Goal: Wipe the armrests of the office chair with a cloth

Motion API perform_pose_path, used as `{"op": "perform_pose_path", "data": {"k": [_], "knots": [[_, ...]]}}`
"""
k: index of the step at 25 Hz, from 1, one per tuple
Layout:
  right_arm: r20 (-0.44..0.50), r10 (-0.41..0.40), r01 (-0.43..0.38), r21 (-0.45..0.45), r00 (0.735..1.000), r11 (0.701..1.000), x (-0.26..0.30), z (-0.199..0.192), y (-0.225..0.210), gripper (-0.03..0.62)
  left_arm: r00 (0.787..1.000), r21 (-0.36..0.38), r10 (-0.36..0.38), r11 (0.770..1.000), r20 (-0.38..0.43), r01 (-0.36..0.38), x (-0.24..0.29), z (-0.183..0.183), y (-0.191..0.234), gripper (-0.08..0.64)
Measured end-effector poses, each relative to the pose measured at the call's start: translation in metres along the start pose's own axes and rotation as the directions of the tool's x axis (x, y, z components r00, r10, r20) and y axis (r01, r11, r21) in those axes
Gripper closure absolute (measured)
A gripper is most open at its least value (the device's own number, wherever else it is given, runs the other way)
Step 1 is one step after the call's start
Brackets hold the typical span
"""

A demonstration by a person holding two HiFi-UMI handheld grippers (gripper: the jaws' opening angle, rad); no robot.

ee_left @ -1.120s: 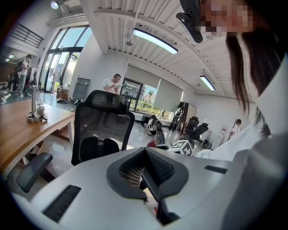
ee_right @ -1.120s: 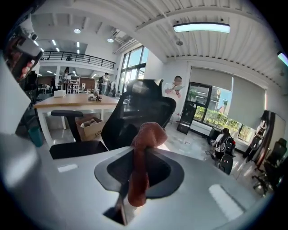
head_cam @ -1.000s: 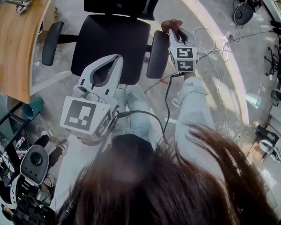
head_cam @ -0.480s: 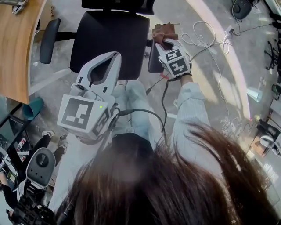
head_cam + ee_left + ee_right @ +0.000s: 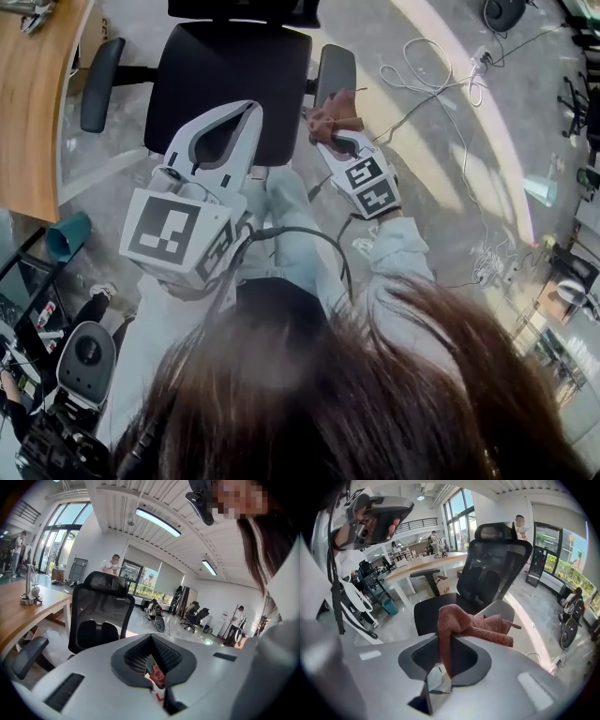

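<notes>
Cloth [image 5: 330,114], a rust-brown rag, is pinched in the right gripper [image 5: 336,134]. The jaws are clamped on it, with one fold hanging between them and the rest bunched over the tips. It sits at the near end of the right armrest [image 5: 337,66], by the right front corner of the seat [image 5: 230,84]. Neither view shows whether it's pressing on the pad or just off its end. The left gripper [image 5: 251,111] hovers over the seat's front edge, jaws closed together on nothing. The left armrest [image 5: 96,80] is across the seat beside the desk [image 5: 37,103], well apart from the cloth. My read: the right armrest pass is in hand, at the near end of a stroke, and the pad's surface gives no clue how clean it is. The left armrest looks like the remaining job, so halfway at best. Next step would be carrying the cloth across the seat to that side.
</notes>
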State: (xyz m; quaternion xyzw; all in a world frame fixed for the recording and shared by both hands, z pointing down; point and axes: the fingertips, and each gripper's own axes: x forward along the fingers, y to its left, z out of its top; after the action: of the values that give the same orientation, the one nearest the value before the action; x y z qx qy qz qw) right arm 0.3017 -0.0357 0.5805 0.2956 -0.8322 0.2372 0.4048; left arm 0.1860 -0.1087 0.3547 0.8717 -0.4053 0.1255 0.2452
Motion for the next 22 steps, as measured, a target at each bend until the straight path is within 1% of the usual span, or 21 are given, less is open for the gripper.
{"op": "perform_pose_path", "data": {"k": [5,9,13,19,22], "knots": [[0.027,-0.019,0.019,0.012,0.999,1.0,-0.005,-0.005,0.008,0.535,1.0,0.0,-0.012,1.0,-0.01,0.012,0.002,-0.003,-0.002,0.557],[0.037,-0.073,0.072,0.021,0.997,0.997,0.0,0.003,-0.008,0.535,1.0,-0.004,-0.006,1.0,-0.017,0.006,0.001,-0.007,-0.002,0.557],[0.05,-0.098,0.095,0.055,0.994,0.994,0.01,0.019,-0.043,0.535,1.0,-0.013,0.023,1.0,-0.021,-0.023,-0.002,-0.009,0.006,0.557],[0.029,-0.188,0.187,0.052,0.982,0.981,0.037,0.051,-0.118,0.534,0.996,-0.038,0.088,0.995,-0.029,-0.089,-0.008,-0.018,0.03,0.557],[0.016,-0.228,0.227,0.053,0.973,0.972,0.052,0.07,-0.153,0.534,0.99,-0.059,0.13,0.989,-0.054,-0.133,-0.012,-0.026,0.045,0.557]]}}
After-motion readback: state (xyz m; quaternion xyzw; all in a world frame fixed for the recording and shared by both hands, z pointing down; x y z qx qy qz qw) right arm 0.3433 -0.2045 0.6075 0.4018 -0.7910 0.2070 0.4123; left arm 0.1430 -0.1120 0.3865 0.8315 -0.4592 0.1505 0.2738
